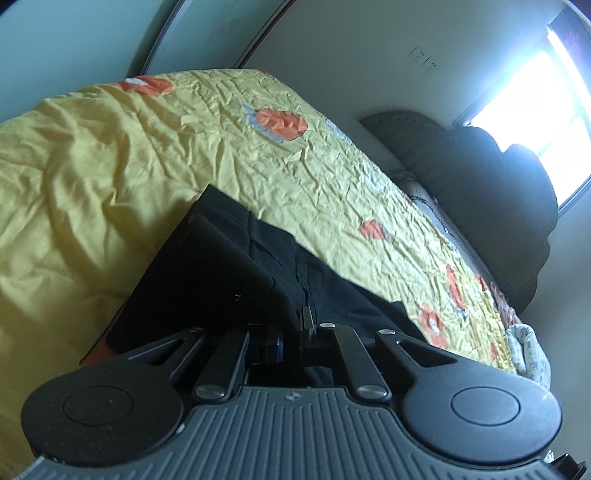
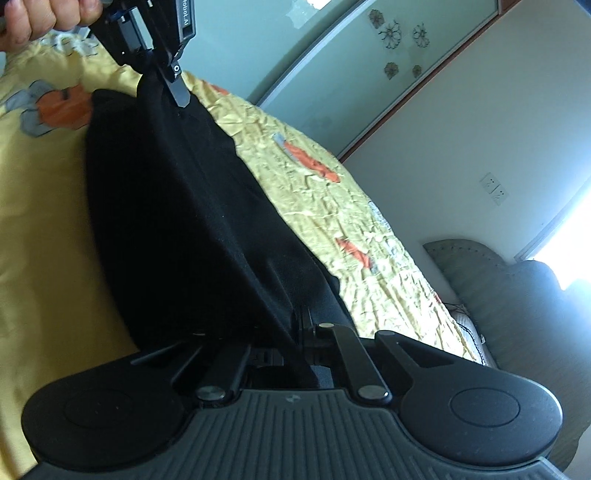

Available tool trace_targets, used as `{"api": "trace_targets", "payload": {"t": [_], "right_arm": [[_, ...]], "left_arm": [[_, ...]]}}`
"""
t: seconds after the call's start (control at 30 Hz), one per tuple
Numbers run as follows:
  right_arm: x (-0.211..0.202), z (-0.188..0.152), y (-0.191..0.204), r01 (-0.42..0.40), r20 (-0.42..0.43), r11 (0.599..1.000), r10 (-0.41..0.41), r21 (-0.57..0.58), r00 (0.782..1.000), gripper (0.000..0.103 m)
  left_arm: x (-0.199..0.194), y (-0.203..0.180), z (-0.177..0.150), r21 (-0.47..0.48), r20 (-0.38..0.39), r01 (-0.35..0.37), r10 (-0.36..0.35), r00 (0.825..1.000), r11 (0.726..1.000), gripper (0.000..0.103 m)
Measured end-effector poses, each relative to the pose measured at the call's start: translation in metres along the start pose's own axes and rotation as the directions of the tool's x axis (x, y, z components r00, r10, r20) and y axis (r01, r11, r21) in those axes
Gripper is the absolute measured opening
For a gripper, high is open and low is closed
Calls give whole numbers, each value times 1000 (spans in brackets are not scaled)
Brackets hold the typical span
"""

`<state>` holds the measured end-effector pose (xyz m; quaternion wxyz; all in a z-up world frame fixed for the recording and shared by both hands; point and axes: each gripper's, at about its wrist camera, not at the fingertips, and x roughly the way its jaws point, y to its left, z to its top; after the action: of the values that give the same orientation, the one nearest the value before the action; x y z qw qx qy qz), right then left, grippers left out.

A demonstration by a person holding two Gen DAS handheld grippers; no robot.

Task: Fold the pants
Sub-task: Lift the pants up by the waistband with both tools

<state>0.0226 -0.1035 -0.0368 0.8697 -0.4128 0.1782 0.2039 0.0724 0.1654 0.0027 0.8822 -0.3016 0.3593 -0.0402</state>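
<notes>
Pants (image 2: 192,221) hide both tongs' tips.

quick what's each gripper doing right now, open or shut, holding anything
Left gripper: shut on the black pants, holding one end up off the yellow bedspread.
Right gripper: shut on the near end of the pants.

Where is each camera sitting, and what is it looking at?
Left wrist view: sits on the left gripper, looking along its shut fingers at the black pants on the yellow bedspread, toward a bright window; no hand shows.
Right wrist view: sits on the right gripper, shut on the pants; across the cloth it sees the left gripper and the hand holding it.
Both share the pants, bedspread and dark headboard.
</notes>
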Motion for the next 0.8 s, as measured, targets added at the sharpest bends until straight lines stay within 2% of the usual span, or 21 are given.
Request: {"api": "trace_targets", "payload": {"t": [0.33, 0.6, 0.63, 0.67, 0.73, 0.8], "right_arm": [[11, 4, 12, -42, -51, 999, 41, -17, 998, 4], [19, 13, 16, -53, -67, 998, 51, -25, 996, 4], [22, 14, 16, -60, -78, 998, 58, -25, 995, 4], [24, 14, 16, -59, -79, 998, 57, -23, 995, 4], [26, 13, 16, -47, -70, 999, 46, -8, 996, 4], [26, 12, 20, -34, -70, 999, 34, -1, 997, 4]], "left_arm": [[10, 15, -18, 18, -63, -48, 49, 997, 999, 7], [14, 10, -23, 70, -42, -84, 87, 995, 994, 8], [15, 9, -24, 80, -43, -91, 95, 995, 993, 12], [14, 8, -24, 89, -46, -101, 105, 993, 991, 21], [8, 5, -22, 101, -45, -115, 120, 992, 988, 29], [-3, 1, -18, 110, -38, -131, 136, 990, 985, 31]]}}
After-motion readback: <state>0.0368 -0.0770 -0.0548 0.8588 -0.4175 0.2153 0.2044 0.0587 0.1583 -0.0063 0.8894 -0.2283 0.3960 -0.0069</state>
